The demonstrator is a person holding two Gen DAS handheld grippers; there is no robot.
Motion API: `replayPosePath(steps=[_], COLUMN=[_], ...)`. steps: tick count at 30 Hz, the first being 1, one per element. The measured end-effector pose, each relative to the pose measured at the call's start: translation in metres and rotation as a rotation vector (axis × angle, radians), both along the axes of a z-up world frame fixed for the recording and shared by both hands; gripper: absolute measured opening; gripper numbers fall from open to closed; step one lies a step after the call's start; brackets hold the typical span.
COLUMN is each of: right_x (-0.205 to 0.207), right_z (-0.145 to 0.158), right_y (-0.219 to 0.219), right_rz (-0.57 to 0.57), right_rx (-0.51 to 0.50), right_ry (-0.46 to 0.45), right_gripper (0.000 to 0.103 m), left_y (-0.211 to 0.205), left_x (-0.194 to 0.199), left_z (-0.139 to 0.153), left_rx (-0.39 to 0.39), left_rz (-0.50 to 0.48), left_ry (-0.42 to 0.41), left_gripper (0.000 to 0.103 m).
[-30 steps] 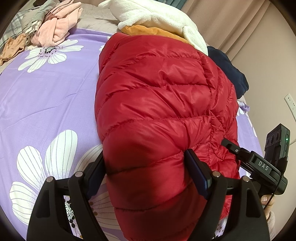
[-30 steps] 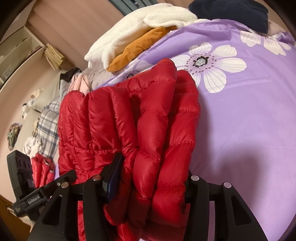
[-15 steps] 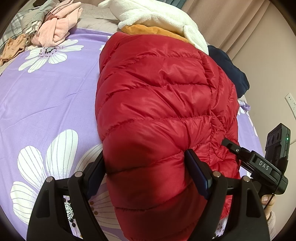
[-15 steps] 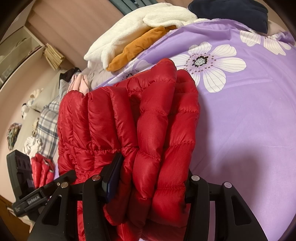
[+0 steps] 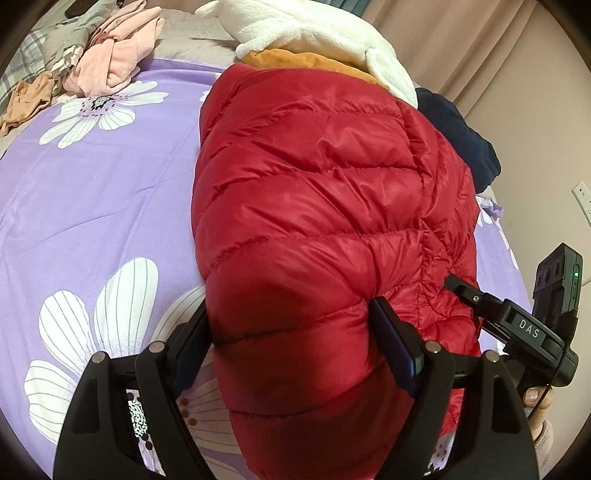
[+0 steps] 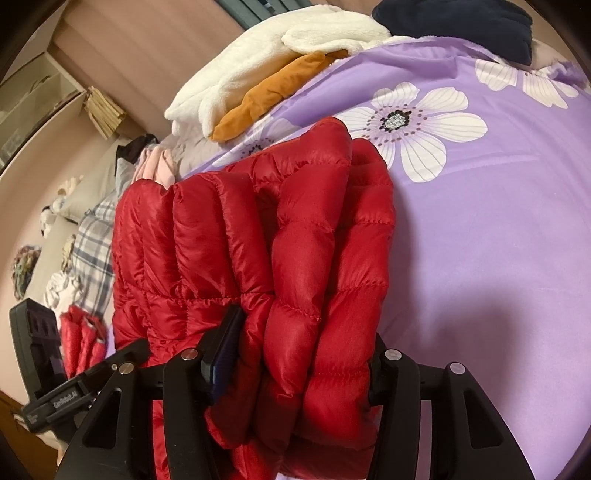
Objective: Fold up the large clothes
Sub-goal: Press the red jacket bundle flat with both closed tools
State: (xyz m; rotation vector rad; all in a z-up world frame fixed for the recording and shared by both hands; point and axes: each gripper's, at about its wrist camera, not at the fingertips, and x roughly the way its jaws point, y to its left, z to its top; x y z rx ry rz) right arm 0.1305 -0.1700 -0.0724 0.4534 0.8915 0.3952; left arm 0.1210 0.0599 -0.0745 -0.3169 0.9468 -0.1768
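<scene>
**Both grippers clamped on folded red jacket**

Nothing has shifted since the earlier frames: I see both hands steady. My left gripper (image 5: 288,332) pinches a thick fold of the red puffer jacket (image 5: 317,206), jaws spread wide around it. My right gripper (image 6: 299,354) squeezes the bunched end (image 6: 295,251). It lies on the purple floral bedsheet (image 5: 92,195), beside a white fleece (image 5: 314,33).

Folded red puffer jacket (image 5: 317,221) on floral bedsheet (image 5: 92,206)
</scene>
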Motion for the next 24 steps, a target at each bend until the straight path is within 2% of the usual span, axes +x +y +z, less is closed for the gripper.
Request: replayPosePath(steps=[24], right_x=[-0.005], right_z=[0.0007], right_y=[-0.0034], right_rz=[-0.023], right_rx=[-0.02], right_ry=[0.008], right_gripper=[0.057], left_y=[-0.0035], left_x=[-0.0048], left_z=[0.0026], left_rx=[0.031], left_rz=[0.001], left_ry=[0.001], left_gripper=[0.084])
